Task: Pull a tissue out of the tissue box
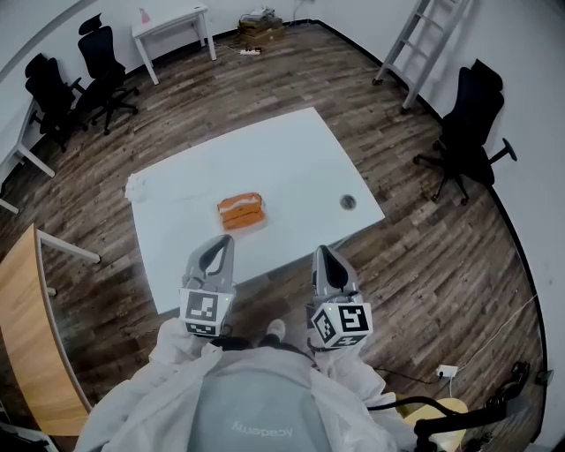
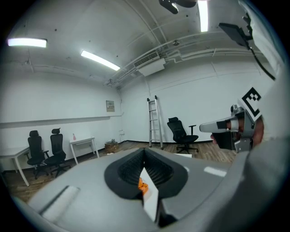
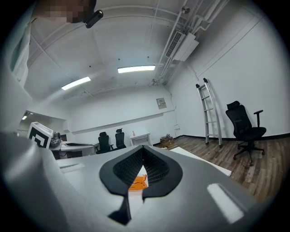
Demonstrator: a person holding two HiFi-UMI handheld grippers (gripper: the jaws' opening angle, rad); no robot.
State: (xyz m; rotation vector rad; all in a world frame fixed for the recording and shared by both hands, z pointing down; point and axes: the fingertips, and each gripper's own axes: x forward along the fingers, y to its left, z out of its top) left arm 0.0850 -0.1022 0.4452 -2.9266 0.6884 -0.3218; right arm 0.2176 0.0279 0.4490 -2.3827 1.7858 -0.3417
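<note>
An orange tissue pack (image 1: 240,212) lies near the middle of the white table (image 1: 300,150). Both grippers hang level over the table's near edge, a short way from the pack. My left gripper (image 1: 224,242) is shut and empty, just short of the pack. To its right, my right gripper (image 1: 321,252) is also shut with nothing held. In the left gripper view the jaws of the left gripper (image 2: 144,152) meet, and the pack (image 2: 142,185) shows orange through the slit below them. The right gripper view shows the right gripper (image 3: 142,149) closed too, with the pack (image 3: 137,182) beyond.
A crumpled white tissue (image 1: 135,186) lies at the table's left corner and a round cable port (image 1: 348,202) is near its right edge. Black office chairs (image 1: 465,132) (image 1: 75,79), a ladder (image 1: 415,35), a small white desk (image 1: 172,22) and a wooden desk (image 1: 31,335) stand around.
</note>
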